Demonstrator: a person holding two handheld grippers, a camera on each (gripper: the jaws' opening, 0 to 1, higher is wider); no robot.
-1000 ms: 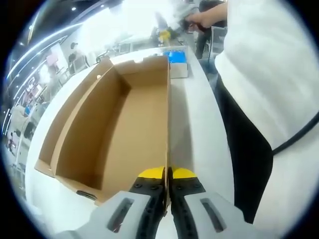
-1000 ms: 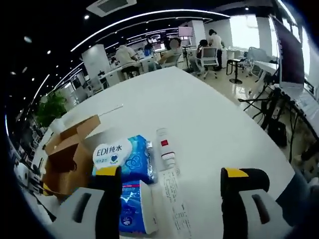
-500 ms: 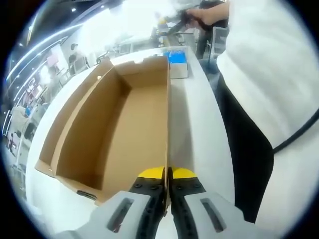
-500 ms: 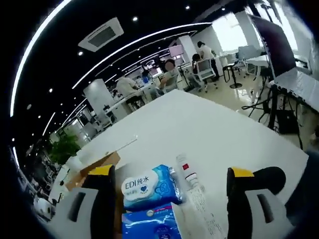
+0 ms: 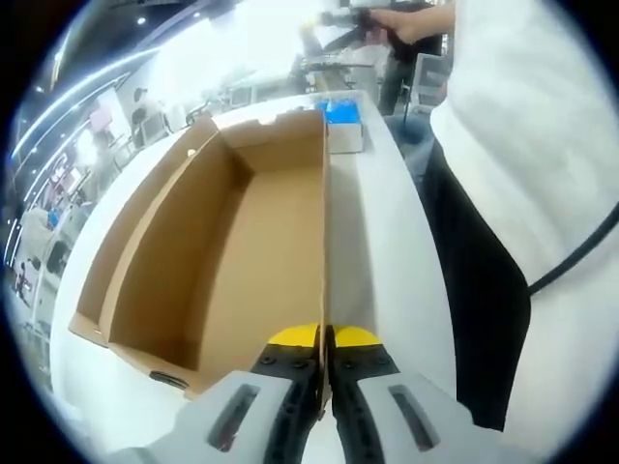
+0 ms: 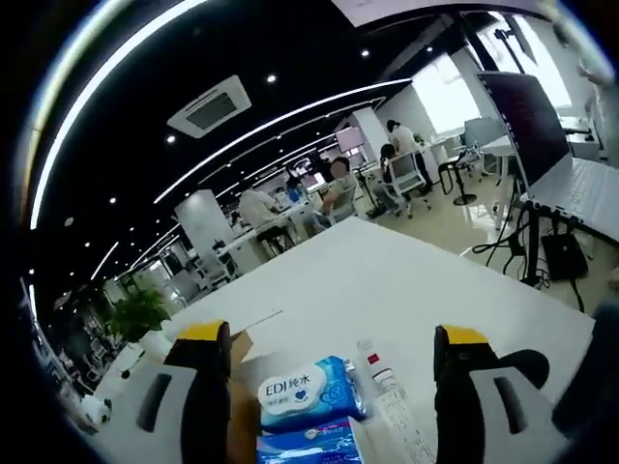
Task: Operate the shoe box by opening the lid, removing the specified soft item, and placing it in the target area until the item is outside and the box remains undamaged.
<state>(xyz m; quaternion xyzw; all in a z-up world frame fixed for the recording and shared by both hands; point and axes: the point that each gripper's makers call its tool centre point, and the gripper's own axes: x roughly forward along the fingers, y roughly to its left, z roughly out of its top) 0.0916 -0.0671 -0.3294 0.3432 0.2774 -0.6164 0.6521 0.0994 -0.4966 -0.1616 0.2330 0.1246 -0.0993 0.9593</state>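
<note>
1. Shoe box [image 5: 222, 242], an open brown cardboard tray, is seen on the white table [image 5: 382, 251] in the left gripper view; its bare cardboard floor is visible.
2. One long side wall of the shoe box is clamped between the closed jaws of the left gripper [image 5: 324, 340], at the end of the wall nearest the camera.
3. Blue wipes packs [image 5: 342, 114] are seen on the table just beyond the far end of the shoe box, outside it.
4. A person's white top and dark trousers [image 5: 484, 319] are seen beside the shoe box, across the strip of table along the clamped wall.
5. In the right gripper view, the right gripper [image 6: 334, 353] is held with its jaws wide apart and nothing between them.
6. Between those jaws, lower in that view, a blue pack labelled "EDI" [image 6: 308, 389] lies beside a brown corner of the shoe box [image 6: 239, 350].
7. A small white tube [image 6: 379, 367] lies on the table on the pack's far side from the shoe box.
</note>
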